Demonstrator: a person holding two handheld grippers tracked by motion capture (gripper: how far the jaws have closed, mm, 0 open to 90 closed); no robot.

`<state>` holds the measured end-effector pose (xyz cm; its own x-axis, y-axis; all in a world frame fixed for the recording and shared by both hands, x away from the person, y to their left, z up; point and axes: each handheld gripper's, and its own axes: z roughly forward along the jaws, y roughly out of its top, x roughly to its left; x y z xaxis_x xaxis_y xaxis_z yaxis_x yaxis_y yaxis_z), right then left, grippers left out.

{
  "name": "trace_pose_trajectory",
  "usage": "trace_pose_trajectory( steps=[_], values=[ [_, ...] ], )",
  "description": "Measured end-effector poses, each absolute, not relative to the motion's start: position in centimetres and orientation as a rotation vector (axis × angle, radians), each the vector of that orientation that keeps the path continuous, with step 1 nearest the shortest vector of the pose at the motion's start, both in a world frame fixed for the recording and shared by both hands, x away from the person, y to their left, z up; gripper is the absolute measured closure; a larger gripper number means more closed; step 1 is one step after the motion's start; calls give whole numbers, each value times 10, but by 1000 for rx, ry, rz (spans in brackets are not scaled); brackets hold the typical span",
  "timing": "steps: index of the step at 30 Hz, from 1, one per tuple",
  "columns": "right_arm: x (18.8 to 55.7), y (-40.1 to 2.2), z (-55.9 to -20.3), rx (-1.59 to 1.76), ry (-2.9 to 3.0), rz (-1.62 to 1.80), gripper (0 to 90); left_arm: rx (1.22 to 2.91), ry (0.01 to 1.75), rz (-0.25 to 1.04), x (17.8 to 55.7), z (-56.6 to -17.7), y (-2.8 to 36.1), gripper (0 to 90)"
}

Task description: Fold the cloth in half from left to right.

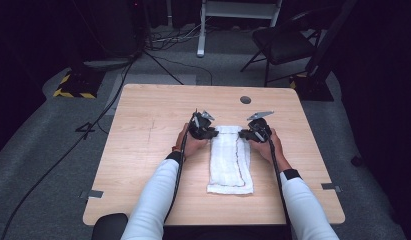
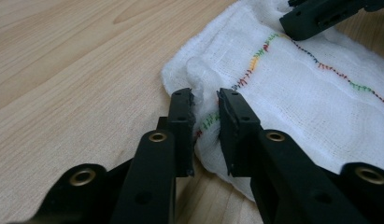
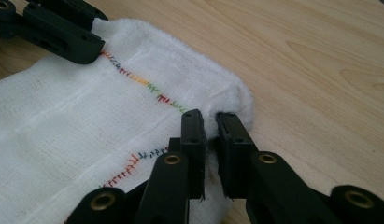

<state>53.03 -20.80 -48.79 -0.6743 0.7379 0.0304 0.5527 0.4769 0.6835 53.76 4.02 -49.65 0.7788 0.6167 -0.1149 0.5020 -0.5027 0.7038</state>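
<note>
A white folded cloth (image 1: 230,160) with multicoloured stitching lies lengthwise on the wooden table (image 1: 143,150). My left gripper (image 1: 212,133) is at the cloth's far left corner, and my right gripper (image 1: 244,134) is at its far right corner. In the left gripper view, the left gripper (image 2: 206,100) is shut on a bunched fold of the cloth (image 2: 292,93) at its edge. The right gripper's jaw (image 2: 316,18) rests at the top. In the right gripper view, the right gripper (image 3: 208,116) pinches the corner of the cloth (image 3: 63,112). The left gripper (image 3: 59,32) lies on the cloth beyond.
A dark round grommet (image 1: 245,99) sits near the table's far edge. Bare wood lies to the left and right of the cloth. Beyond the table stand a black chair (image 1: 283,42) and a white frame (image 1: 200,30), with cables across the grey floor.
</note>
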Motion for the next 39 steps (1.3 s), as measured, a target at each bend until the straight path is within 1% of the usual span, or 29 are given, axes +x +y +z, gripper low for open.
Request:
trace_pose_trajectory(
  steps=[3,9,13,15,19,29,34,39],
  values=[
    [530,-208,-485,1080,2441,993,838,2232,827,258,539,-490,37,799],
    [527,-209,-474,1038,2387,1033,844,2211,799,332,541,-474,37,808],
    [524,-211,-457,1004,2329,1066,845,2211,776,392,540,-459,35,810],
    [523,-211,-448,991,2308,1078,845,2183,766,415,539,-450,37,810],
    [520,-210,-435,946,2288,1088,846,2168,741,438,536,-439,39,810],
    [506,-216,-429,892,2299,1134,846,2153,650,396,516,-430,48,806],
    [489,-222,-429,827,2332,1208,846,2135,597,356,499,-428,56,805],
    [470,-231,-429,756,2375,1267,846,2159,512,305,474,-431,59,802]
  ],
)
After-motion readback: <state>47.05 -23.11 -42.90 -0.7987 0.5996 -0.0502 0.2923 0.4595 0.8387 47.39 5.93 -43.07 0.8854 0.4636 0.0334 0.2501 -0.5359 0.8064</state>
